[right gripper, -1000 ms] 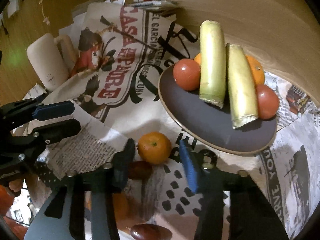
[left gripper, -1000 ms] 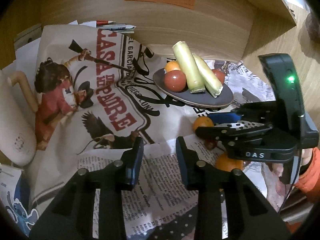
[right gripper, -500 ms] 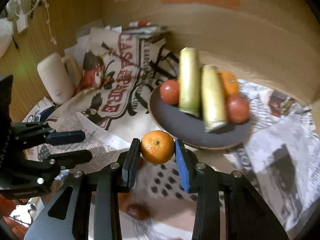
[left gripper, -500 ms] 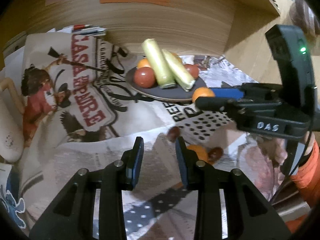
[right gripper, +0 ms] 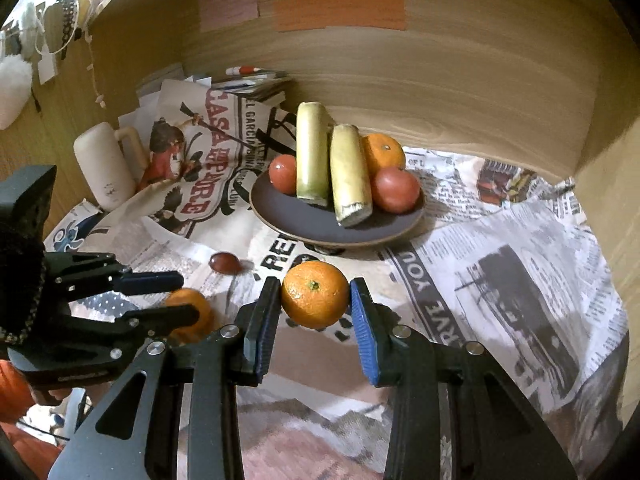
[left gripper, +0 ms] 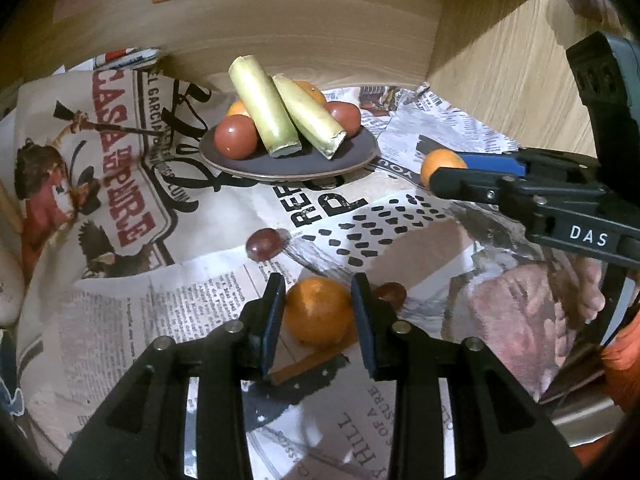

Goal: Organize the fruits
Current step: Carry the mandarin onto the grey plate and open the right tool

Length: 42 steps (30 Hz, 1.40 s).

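A dark plate [right gripper: 320, 228] [left gripper: 280, 166] on the newspaper holds two pale green stalks [right gripper: 312, 156], two red tomatoes [right gripper: 394, 190] and an orange [right gripper: 384, 152]. My right gripper [right gripper: 314, 300] is shut on a mandarin [right gripper: 314, 294] and holds it above the paper in front of the plate; it also shows in the left wrist view [left gripper: 442, 162]. My left gripper [left gripper: 318, 312] is open with its fingers on either side of a second mandarin [left gripper: 318, 314] lying on the paper. Two dark grapes [left gripper: 262, 242] [left gripper: 390, 292] lie nearby.
A wooden wall [right gripper: 400, 76] curves behind the plate, with coloured sticky notes [right gripper: 340, 10] on it. A cream jug [right gripper: 106, 166] stands at the left. Papers and a pen [right gripper: 244, 70] lie at the back. Crumpled newspaper [right gripper: 500, 248] covers the surface.
My right gripper closed on a mandarin and lifted it off the paper. My left gripper moved right and forward until its open fingers straddle the second mandarin.
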### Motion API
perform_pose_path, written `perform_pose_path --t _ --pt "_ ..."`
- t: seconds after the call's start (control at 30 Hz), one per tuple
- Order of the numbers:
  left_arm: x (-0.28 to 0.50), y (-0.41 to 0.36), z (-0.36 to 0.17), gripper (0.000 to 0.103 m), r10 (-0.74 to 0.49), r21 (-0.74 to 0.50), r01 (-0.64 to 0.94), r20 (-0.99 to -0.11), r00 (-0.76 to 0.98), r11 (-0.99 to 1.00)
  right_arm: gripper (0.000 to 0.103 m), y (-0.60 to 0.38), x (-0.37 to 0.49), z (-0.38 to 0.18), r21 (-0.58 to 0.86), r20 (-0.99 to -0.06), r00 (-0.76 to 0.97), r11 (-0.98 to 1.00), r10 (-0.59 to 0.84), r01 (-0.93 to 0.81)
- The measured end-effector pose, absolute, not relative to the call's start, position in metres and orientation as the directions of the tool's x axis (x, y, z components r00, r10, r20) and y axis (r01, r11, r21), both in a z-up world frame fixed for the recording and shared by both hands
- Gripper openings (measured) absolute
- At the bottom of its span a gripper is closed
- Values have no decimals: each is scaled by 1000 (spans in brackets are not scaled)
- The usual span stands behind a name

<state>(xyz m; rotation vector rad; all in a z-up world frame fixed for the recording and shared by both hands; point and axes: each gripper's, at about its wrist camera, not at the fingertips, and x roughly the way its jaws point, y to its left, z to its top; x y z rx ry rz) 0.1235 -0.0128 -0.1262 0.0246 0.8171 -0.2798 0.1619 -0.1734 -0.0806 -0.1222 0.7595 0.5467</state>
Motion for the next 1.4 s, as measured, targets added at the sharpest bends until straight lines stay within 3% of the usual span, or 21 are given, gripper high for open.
perform_pose_path --t 0.33,1.0,1.4 --pt "137 -12 -138 38 -245 -111 251 -759 603 962 32 -178 163 -87 107 -680 586 851 440 -514" --pt "184 7 -81 37 -222 -93 217 -670 708 972 32 -179 203 -75 92 -669 608 859 427 -503" --pt "227 15 -74 37 -204 -86 197 -666 718 977 32 -181 237 -65 75 -664 626 870 408 -488"
